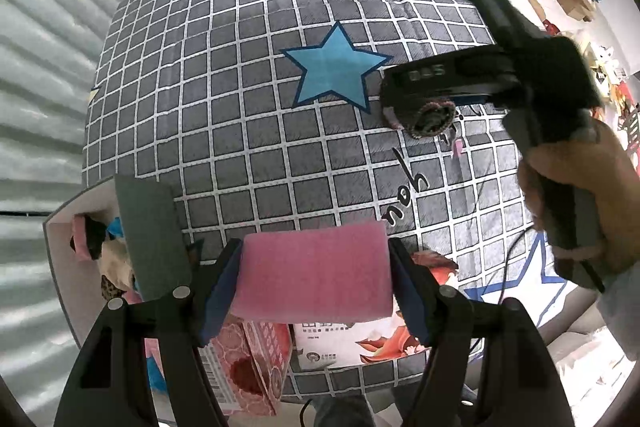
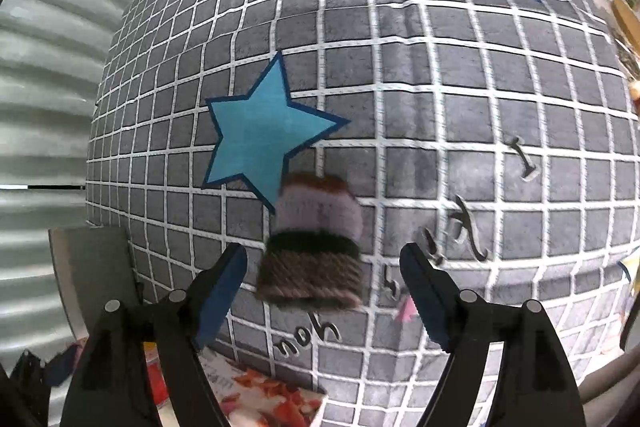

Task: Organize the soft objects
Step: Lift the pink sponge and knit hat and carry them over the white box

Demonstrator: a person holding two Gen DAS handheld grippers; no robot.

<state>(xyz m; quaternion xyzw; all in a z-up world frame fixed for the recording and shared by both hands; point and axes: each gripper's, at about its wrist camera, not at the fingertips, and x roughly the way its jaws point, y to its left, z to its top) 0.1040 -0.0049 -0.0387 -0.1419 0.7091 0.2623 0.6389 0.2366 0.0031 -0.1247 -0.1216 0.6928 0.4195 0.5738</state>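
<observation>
The left gripper [image 1: 316,281] pinches a pink sponge [image 1: 314,271] between its blue pads, above the near edge of the checkered mat [image 1: 224,115]. The right gripper [image 2: 324,291] has its fingers spread — the rolled knitted sock [image 2: 316,247] sits between them, blurred, and the pads do not touch it. A white box [image 1: 66,227] with other soft things stands at the left, just beside the mat. I judge the sponge is on its way to this box; next the left hand must come over it and open.
</observation>
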